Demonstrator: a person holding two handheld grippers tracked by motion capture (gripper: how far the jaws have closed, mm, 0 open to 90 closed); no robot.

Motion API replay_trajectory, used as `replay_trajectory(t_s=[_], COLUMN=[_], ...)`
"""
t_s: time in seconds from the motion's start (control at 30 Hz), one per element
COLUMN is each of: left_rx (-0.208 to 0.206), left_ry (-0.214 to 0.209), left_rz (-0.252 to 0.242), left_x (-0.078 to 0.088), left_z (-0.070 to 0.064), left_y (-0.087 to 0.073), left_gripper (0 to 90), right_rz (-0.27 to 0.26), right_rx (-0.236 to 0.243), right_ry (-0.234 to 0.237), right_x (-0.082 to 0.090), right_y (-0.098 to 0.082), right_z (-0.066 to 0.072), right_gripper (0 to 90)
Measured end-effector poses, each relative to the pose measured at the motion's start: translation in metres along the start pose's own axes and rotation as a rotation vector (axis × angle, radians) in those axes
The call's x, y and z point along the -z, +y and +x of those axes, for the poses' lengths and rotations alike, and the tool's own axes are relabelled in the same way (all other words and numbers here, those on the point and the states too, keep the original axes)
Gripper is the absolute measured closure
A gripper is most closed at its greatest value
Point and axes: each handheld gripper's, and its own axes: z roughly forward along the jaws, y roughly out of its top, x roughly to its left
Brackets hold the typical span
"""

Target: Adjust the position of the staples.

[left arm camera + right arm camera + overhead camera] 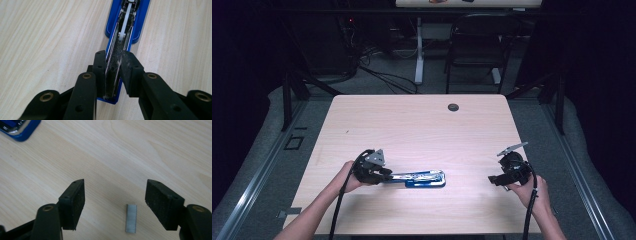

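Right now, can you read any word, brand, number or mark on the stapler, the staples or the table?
None can be read.
Opened blue stapler with metal magazine: no lettering visible.
Small grey strip of staples: plain.
Light wooden table: bare grain, one dark round grommet, unmarked.

From above your side, the high view looks forward and down over the whole table [412, 125]. Your left gripper view sits close, looking along the stapler [125, 30]. Your right gripper view looks down at the tabletop and shares the stapler's blue end.
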Motion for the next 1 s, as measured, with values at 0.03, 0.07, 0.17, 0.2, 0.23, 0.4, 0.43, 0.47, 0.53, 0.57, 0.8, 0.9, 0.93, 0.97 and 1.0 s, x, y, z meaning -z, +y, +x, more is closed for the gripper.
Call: replay_trajectory(t_s=[0.03, 0.07, 0.17, 0.2, 0.23, 0.4, 0.43, 0.47, 0.53, 0.57, 0.8, 0.9, 0.93, 0.97, 1.0], left_rx=[-0.004, -0.007, -0.002, -0.001, 0.000, 0.002, 0.001, 0.001, 0.001, 0.001, 0.002, 0.002, 0.002, 0.002, 0.002], left_ry=[0.003, 0.003, -0.002, 0.004, -0.002, -0.001, 0.002, 0.001, 0.002, 0.002, 0.002, 0.004, 0.004, 0.004, 0.004], left_rz=[-0.002, -0.001, -0.004, -0.006, -0.005, -0.007, -0.005, -0.007, -0.006, -0.006, -0.007, -0.006, -0.006, -0.006, -0.006], left_x=[0.000, 0.000, -0.001, -0.001, -0.001, -0.001, -0.001, -0.001, -0.001, -0.001, -0.001, -0.001, -0.001, -0.002, -0.002], left_z=[0.000, 0.000, 0.000, 0.000, 0.000, 0.000, 0.000, -0.001, -0.001, -0.001, -0.001, -0.001, -0.001, -0.001, -0.001], left_y=[0.000, 0.000, 0.000, 0.000, 0.001, 0.000, 0.000, 0.000, 0.001, 0.001, 0.001, 0.001, 0.001, 0.001, 0.001], left_gripper=[74.5, 74.6, 74.6, 74.6, 74.5, 74.5, 74.6, 74.5, 74.6, 74.5, 74.6, 74.6, 74.6, 74.5, 74.5], right_rz=[0.017, 0.020, 0.053, 0.058, 0.071, 0.118, 0.128, 0.133, 0.144, 0.145, 0.164, 0.168, 0.168, 0.168, 0.163], right_rx=[0.008, 0.003, -0.016, -0.022, -0.020, -0.017, -0.019, -0.024, -0.028, -0.031, -0.023, -0.025, -0.025, -0.028, -0.032], right_ry=[-0.010, -0.015, 0.007, 0.007, -0.002, -0.022, -0.027, -0.025, -0.026, -0.025, -0.027, -0.037, -0.037, -0.038, -0.045], right_x=[-0.001, -0.002, -0.006, -0.008, -0.008, -0.013, -0.015, -0.016, -0.018, -0.019, -0.022, -0.023, -0.023, -0.023, -0.024], right_y=[0.000, -0.001, -0.004, -0.004, -0.005, -0.007, -0.007, -0.008, -0.009, -0.009, -0.008, -0.009, -0.009, -0.009, -0.009], right_z=[-0.002, -0.003, -0.008, -0.009, -0.010, -0.016, -0.017, -0.018, -0.019, -0.019, -0.018, -0.018, -0.018, -0.018, -0.018], right_gripper=[43.6, 47.6, 55.5, 57.4, 59.4, 65.8, 66.3, 66.6, 67.8, 68.1, 74.4, 76.0, 76.0, 76.6, 76.9])
